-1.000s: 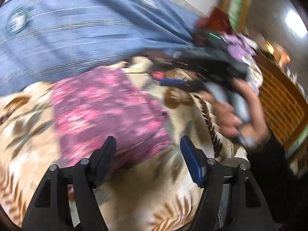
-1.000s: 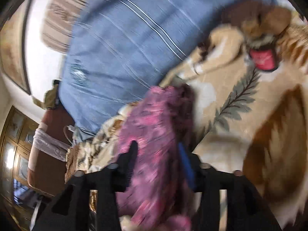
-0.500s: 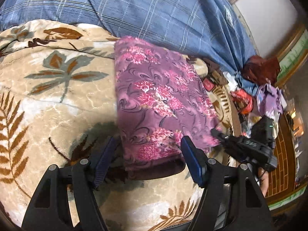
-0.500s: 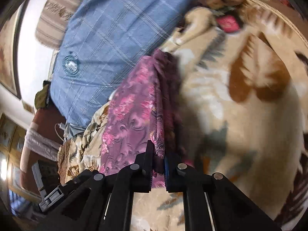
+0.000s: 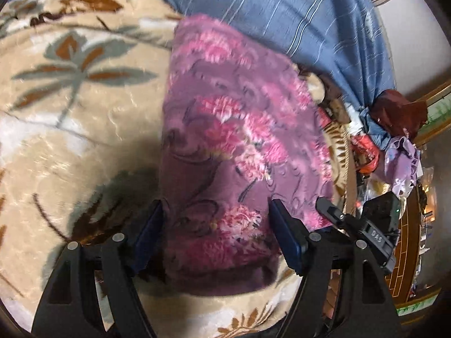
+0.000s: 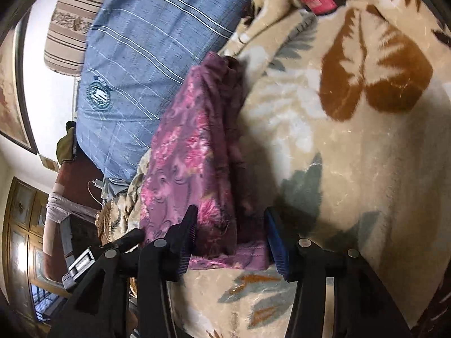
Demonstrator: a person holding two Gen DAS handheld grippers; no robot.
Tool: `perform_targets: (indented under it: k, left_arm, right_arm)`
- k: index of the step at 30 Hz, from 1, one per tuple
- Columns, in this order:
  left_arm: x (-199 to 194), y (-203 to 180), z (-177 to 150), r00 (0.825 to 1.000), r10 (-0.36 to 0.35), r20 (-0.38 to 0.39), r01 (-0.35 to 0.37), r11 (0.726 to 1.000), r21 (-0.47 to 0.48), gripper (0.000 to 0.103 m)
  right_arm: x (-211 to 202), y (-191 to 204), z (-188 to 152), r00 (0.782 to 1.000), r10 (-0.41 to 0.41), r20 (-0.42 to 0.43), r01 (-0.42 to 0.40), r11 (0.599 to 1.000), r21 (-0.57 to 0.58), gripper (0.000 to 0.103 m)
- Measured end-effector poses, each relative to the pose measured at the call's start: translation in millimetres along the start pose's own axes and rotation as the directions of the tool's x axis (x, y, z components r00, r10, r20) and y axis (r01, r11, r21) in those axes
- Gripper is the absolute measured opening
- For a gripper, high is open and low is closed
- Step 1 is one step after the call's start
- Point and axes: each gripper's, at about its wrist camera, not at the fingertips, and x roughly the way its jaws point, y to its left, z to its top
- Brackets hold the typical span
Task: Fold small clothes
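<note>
A purple cloth with pink flowers (image 5: 236, 129) lies folded into a long stack on a beige leaf-patterned blanket (image 5: 79, 118). It also shows in the right wrist view (image 6: 197, 163). My left gripper (image 5: 215, 233) is open, its fingers spread either side of the cloth's near end. My right gripper (image 6: 229, 236) is open too, straddling the cloth's near corner. The right gripper's body shows at the right in the left wrist view (image 5: 366, 228).
A blue striped pillow (image 6: 141, 45) lies behind the cloth, also in the left wrist view (image 5: 296, 8). A pile of loose clothes (image 5: 394, 129) sits at the blanket's right edge. A red packet (image 6: 317, 0) lies on the far blanket. Wooden furniture (image 6: 19, 219) stands at left.
My right gripper was shut on the cloth's edge half a second ago and has now opened. My left gripper has moved closer over the cloth's near end.
</note>
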Motion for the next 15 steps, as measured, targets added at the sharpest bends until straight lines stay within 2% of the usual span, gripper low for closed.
perform_targets:
  k: [1, 3, 6, 7, 8, 9, 10, 11, 13, 14, 15]
  left_arm:
    - [6, 2, -2, 1.0, -0.009, -0.011, 0.009, 1.0, -0.013, 0.075]
    - [8, 1, -7, 1.0, -0.029, 0.004, 0.029, 1.0, -0.011, 0.075]
    - [10, -1, -6, 1.0, -0.026, 0.004, 0.027, 1.0, -0.014, 0.075]
    - [11, -1, -4, 1.0, -0.023, 0.003, 0.023, 1.0, -0.018, 0.068]
    - [11, -2, -3, 1.0, -0.014, 0.003, 0.014, 1.0, -0.021, 0.052]
    - [10, -2, -2, 1.0, -0.017, -0.008, 0.017, 1.0, -0.025, 0.041]
    - [7, -2, 0, 0.999, -0.041, -0.016, 0.041, 0.999, -0.032, 0.023]
    - [0, 0, 0, 0.998, -0.064, -0.005, 0.064, 0.997, -0.037, 0.018]
    - [-25, 2, 0, 0.986, -0.159, 0.045, 0.161, 0.986, -0.04, 0.015]
    - [-38, 7, -2, 0.975, -0.217, 0.053, 0.219, 0.975, -0.039, 0.015]
    - [-43, 11, -5, 0.972, -0.232, 0.049, 0.234, 0.971, -0.045, 0.015]
  right_arm:
    - [2, -1, -1, 1.0, 0.0, -0.006, 0.0, 1.0, 0.004, 0.048]
    - [1, -2, -3, 1.0, -0.006, 0.0, 0.006, 1.0, 0.002, 0.036]
    - [4, 1, -6, 1.0, -0.015, 0.0, 0.015, 1.0, -0.003, 0.027]
    - [6, 1, -7, 1.0, -0.023, -0.002, 0.023, 1.0, -0.006, 0.026]
    - [9, 3, -8, 1.0, -0.027, -0.007, 0.027, 1.0, -0.009, 0.017]
    - [10, 4, -8, 1.0, -0.02, -0.01, 0.02, 1.0, -0.007, 0.013]
    - [8, 4, -9, 1.0, -0.012, -0.008, 0.012, 1.0, -0.002, 0.012]
    - [5, 6, -10, 1.0, 0.009, -0.009, -0.009, 1.0, 0.0, 0.01]
    - [-8, 13, -13, 0.999, 0.046, 0.012, -0.046, 0.999, -0.013, 0.01]
    - [-17, 18, -19, 0.996, 0.083, 0.026, -0.083, 0.996, -0.023, 0.009]
    - [-20, 20, -24, 0.994, 0.102, 0.025, -0.101, 0.995, -0.026, 0.009]
